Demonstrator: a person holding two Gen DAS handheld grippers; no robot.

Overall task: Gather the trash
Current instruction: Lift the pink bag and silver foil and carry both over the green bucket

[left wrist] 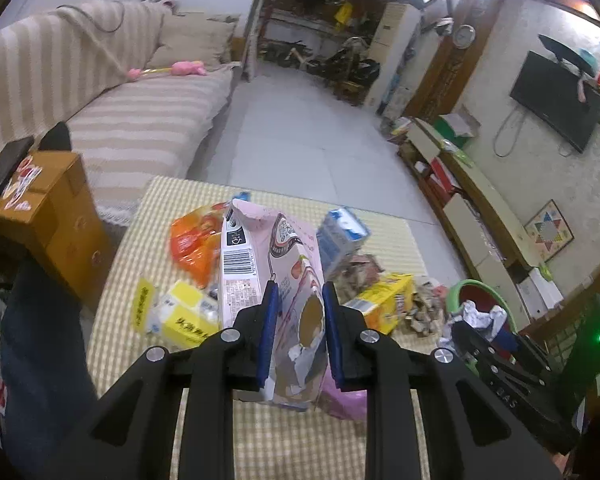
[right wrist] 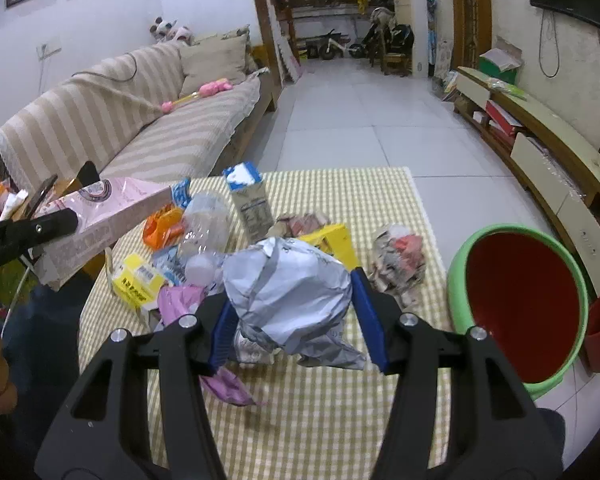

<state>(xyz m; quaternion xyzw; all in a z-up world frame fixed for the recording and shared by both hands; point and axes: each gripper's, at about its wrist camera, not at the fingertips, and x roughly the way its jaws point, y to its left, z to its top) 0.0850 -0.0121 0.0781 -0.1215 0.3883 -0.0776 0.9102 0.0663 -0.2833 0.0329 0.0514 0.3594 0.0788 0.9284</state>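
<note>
My left gripper [left wrist: 298, 292] is shut on a flattened pink carton [left wrist: 276, 272] with a barcode, held up above the checked table [left wrist: 300, 440]. From the right wrist view that pink carton [right wrist: 112, 208] hangs at the left in the left gripper's black finger. My right gripper [right wrist: 290, 296] is shut on a crumpled grey-white paper ball [right wrist: 288, 296], lifted over the table [right wrist: 320, 412]. The green bin with a red inside [right wrist: 524, 300] stands on the floor to the right of the table. In the left wrist view the bin [left wrist: 484, 292] is partly hidden behind the right gripper and its paper.
Left on the table: a blue-white milk carton [right wrist: 248, 200], orange wrapper [right wrist: 162, 228], yellow box [right wrist: 136, 276], yellow carton [right wrist: 332, 240], crumpled newspaper [right wrist: 396, 260], purple bag [right wrist: 176, 300], clear plastic [right wrist: 204, 220]. A striped sofa [right wrist: 160, 132] stands left, a TV bench [right wrist: 540, 140] right.
</note>
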